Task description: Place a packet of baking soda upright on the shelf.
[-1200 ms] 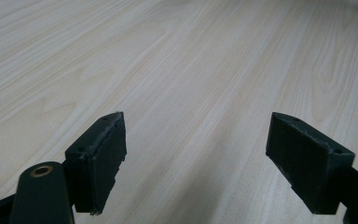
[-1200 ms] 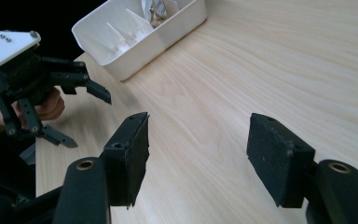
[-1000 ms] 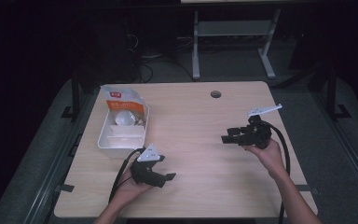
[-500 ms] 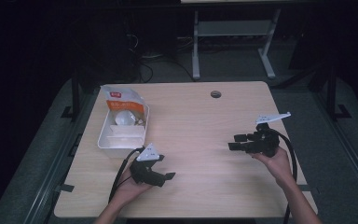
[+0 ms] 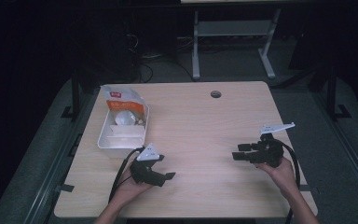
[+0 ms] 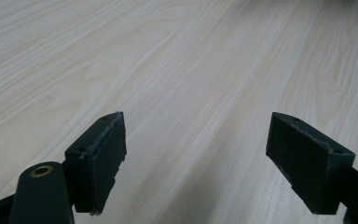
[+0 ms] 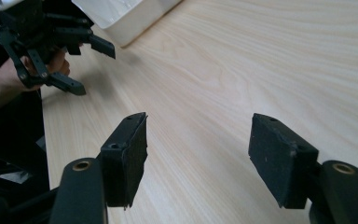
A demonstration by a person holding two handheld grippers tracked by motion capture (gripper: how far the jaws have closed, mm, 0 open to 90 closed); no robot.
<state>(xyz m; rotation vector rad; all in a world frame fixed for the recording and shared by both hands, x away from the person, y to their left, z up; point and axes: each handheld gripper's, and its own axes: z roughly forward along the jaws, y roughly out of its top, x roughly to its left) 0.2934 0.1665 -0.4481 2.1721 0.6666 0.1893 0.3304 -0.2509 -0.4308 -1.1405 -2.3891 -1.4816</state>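
Note:
My left gripper (image 5: 164,167) is held low over the front left of the wooden table (image 5: 200,121), just in front of a white tray (image 5: 103,140). Its jaws stand open (image 6: 196,158) with only bare wood between them. My right gripper (image 5: 239,152) is held at the front right and points left across the table. It is open too (image 7: 198,156), with nothing between its jaws. In the right gripper view the left gripper (image 7: 51,46) shows farther off in a hand, next to the tray's corner (image 7: 121,14).
The tray holds an orange and white bag (image 5: 121,100) standing at its far end and a pale round object (image 5: 123,117). A round cable hole (image 5: 216,94) sits near the table's far edge. A metal frame (image 5: 233,32) stands on the floor beyond.
My right gripper has come back toward the table's front edge and slightly lower, still open. The left gripper has barely moved.

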